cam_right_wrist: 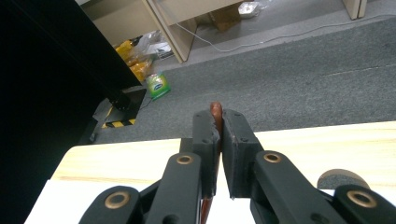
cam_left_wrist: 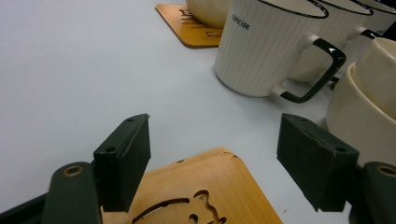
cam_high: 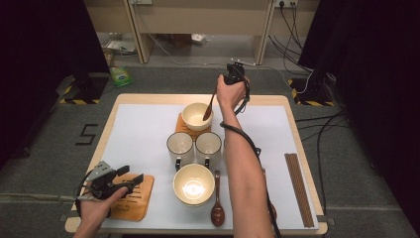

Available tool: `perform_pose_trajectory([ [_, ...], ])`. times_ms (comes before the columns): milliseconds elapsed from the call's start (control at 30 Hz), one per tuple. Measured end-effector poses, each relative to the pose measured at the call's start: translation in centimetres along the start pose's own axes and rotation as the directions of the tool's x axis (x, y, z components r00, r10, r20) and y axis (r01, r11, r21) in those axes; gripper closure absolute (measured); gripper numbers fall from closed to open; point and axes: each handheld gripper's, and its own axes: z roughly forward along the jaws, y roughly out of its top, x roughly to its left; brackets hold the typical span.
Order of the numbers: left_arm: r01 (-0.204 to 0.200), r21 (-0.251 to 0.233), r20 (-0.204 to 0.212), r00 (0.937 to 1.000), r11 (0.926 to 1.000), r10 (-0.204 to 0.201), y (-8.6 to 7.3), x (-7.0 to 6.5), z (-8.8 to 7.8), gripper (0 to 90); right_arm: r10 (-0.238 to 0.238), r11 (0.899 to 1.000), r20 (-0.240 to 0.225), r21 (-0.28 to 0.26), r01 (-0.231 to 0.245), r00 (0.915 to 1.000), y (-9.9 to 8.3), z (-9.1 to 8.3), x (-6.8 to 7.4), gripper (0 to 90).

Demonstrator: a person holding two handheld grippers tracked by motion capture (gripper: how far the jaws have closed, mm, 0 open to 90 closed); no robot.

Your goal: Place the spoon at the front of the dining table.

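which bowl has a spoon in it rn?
The far bowl, sitting on the far wooden coaster. The right gripper holds a wooden spoon dipped into it. The near bowl only has a spoon lying beside it.

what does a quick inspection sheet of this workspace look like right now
surface: white mat on a wooden table
job's things: wooden spoon resting in the far bowl, which sits on a coaster
clutter: two mugs, near bowl, second spoon, chopsticks
grippers: right gripper shut on the spoon handle; left gripper open over the near coaster
cables: right gripper's cable along the forearm
surroundings: grey carpet, floor cables, green packet
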Motion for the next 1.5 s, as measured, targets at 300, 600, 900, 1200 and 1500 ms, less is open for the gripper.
perform_pose_trajectory([
  [300, 0.001, 0.0, 0.0, 1.0, 1.0, -0.001, 0.0, 0.0, 0.0, 25.2, -0.007, 1.0, 0.004, 0.01, 0.007, 1.0, -0.4, 0.1, 0.0, 84.1],
  [600, 0.003, 0.003, 0.0, 1.0, 1.0, -0.003, -0.1, -0.2, 0.1, 25.2, -0.017, 0.999, 0.004, 0.027, 0.016, 0.9999, -1.2, -0.1, -0.3, 84.2],
  [900, -0.001, 0.006, -0.001, 1.0, 1.0, 0.001, -0.1, -0.2, 0.1, 25.2, -0.025, 0.999, 0.005, 0.039, 0.025, 0.9997, -2.1, -0.7, -0.6, 84.2],
  [1200, -0.001, 0.008, -0.002, 1.0, 1.0, 0.001, -0.2, -0.3, 0.1, 25.2, -0.039, 0.998, 0.0, 0.044, 0.039, 0.9992, -2.4, -1.7, -0.7, 84.2],
  [1500, 0.001, 0.007, -0.003, 1.0, 1.0, -0.001, -0.2, -0.4, 0.2, 25.2, -0.032, 0.998, -0.011, 0.056, 0.032, 0.9994, -3.0, -2.8, -1.4, 84.0],
])
